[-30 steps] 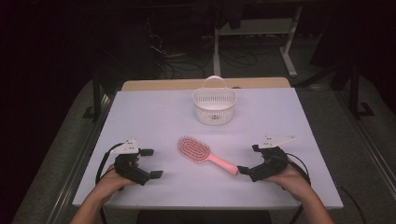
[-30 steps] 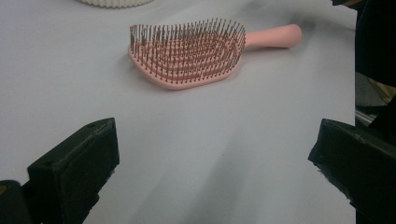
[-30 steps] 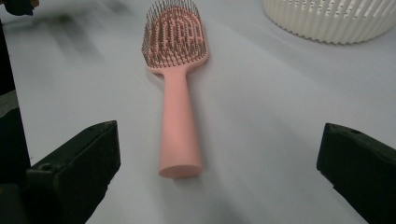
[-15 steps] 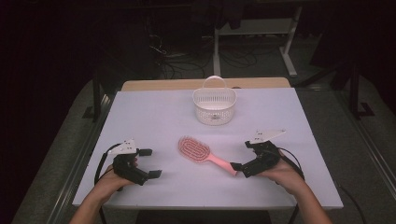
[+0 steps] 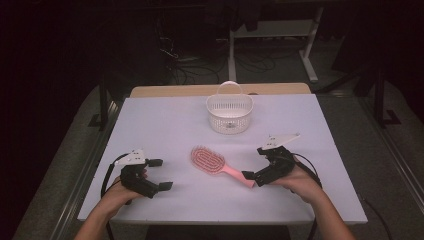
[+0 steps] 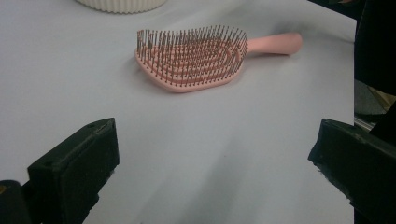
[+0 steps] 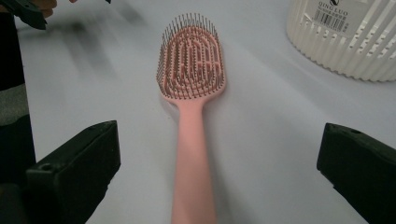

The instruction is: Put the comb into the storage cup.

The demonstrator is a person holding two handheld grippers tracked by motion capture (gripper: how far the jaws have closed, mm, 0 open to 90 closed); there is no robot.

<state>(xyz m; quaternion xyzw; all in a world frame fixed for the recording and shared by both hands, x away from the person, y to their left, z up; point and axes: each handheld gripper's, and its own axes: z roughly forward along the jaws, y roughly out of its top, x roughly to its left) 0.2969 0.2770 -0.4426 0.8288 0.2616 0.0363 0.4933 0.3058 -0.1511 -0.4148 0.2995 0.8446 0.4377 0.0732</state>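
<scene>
- Between my two grippers, near the table's front edge, lies the pink hairbrush [image 5: 210, 161], bristles up, handle running toward my right gripper [image 5: 257, 170].
- Stiff plastic and light, I judge; the bristle head would give and slip under a pinch, so the narrow handle is where I would take hold.
- Right jaws stand wide apart, the handle end lying between them, nothing gripped.
- Left gripper [image 5: 159, 174] rests well apart from the brush head, jaws also spread wide and empty.
- Farther back stands the white slotted basket [image 5: 229, 120], clear of the brush, on the pale table [image 5: 165, 125].
</scene>
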